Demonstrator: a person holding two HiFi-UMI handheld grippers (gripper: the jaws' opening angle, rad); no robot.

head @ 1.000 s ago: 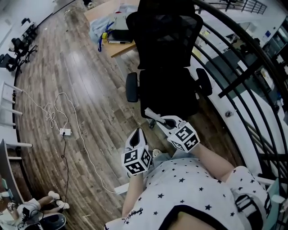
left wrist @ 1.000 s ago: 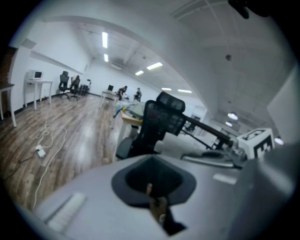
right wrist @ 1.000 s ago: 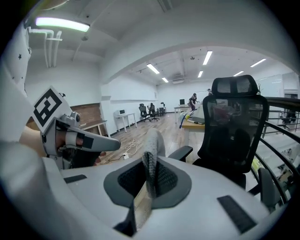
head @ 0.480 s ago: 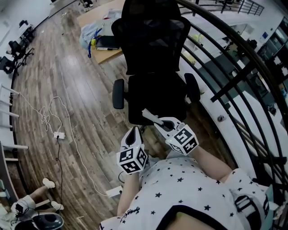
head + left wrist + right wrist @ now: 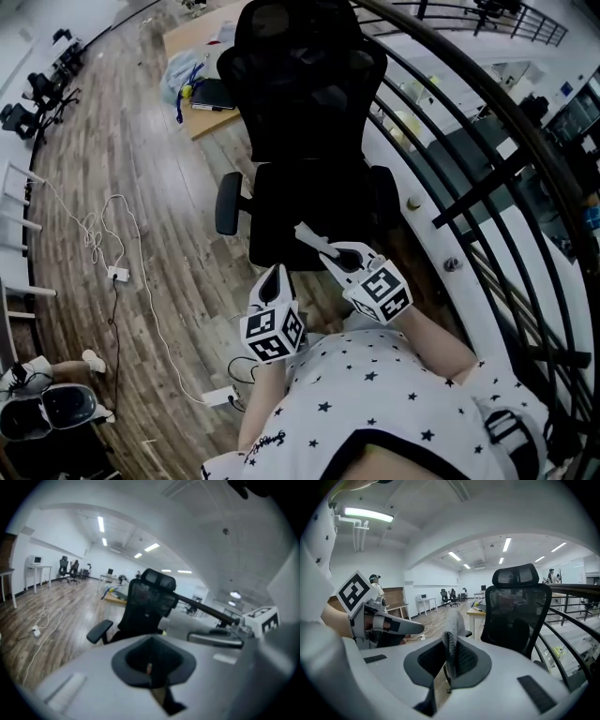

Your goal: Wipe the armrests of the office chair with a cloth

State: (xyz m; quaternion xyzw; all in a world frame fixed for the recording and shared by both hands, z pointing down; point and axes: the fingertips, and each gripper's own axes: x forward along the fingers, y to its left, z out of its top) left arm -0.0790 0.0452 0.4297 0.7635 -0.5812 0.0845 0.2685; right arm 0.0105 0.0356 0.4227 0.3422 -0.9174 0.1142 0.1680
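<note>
Grey knit cloth (image 5: 451, 641) stands pinched in the right gripper (image 5: 314, 239), whose jaws are clamped on it. It is held out in front of the person's body, over the front edge of the seat and touching neither armrest. The near-left armrest (image 5: 228, 202) and the far-right armrest (image 5: 384, 192) of the black office chair (image 5: 305, 103) both look untouched. Over the last second the chair has slid left and grown larger in the head view — the person appears to have closed in on it — while both grippers have kept their place before the chest. The left gripper (image 5: 274, 279) hangs just beside the right one, jaws together with nothing between them. My reading: approach only, wiping not yet begun. Around the chair lie wooden floor (image 5: 122, 141), a desk (image 5: 202, 37) behind and a dark railing (image 5: 487, 178) alongside.
</note>
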